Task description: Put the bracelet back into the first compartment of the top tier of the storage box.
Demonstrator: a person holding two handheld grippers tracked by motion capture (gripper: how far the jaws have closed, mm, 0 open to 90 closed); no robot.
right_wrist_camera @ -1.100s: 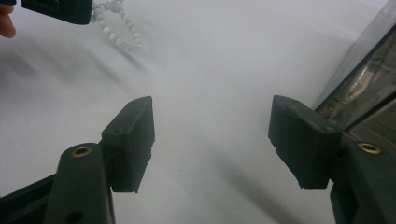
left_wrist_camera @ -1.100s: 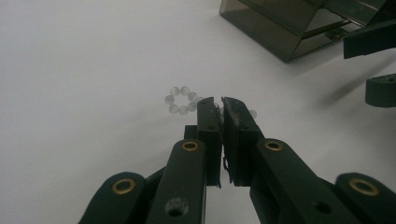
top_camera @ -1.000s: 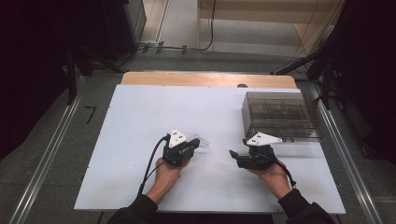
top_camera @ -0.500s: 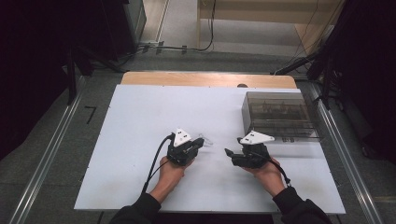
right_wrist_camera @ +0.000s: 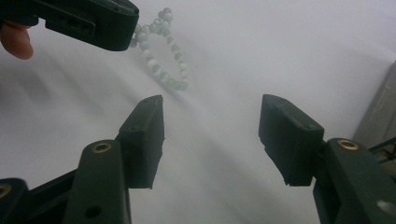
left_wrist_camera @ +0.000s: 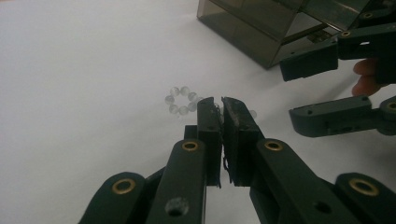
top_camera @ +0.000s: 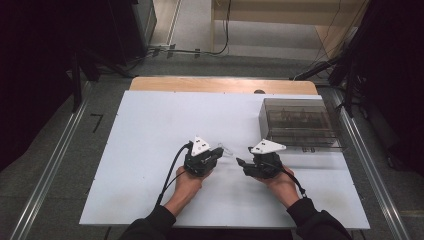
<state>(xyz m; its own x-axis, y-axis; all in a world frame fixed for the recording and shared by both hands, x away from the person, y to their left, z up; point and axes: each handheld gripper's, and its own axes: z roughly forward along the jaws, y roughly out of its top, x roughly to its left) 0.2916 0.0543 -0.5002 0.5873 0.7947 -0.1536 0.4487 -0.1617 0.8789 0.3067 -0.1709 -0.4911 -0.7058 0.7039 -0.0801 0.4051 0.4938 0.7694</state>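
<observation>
Near the middle of the big white tabletop point(top_camera: 150, 150) both hand-held grippers sit pretty close together, jaws aimed at each other. Left gripper point(left_wrist_camera: 220, 105) has its two black jaws pressed together, and in its own view you can see a thin thread pinched between the pads, so it's got hold of the string of small translucent whitish beads point(left_wrist_camera: 182, 101). Part of that bead string lies in a little ring on the table right at the jaw tips, just to their left in that view. From the right gripper view the beads point(right_wrist_camera: 161, 51) hang in a loop down from the left gripper's tip and reach the table surface.

Right gripper point(right_wrist_camera: 211, 126) has its jaws standing well apart with nothing between the pads, just bare table; they've just been closing a bit. Bead loop is ahead of them and off to the left, near but not touching. In the high view the right gripper point(top_camera: 241, 162) points toward the left gripper point(top_camera: 220, 150), with the beads point(top_camera: 227, 150) in the gap between them.

Smoky transparent plastic box point(top_camera: 300, 122) sits further back on the right side of the table, apart from both hands.
</observation>
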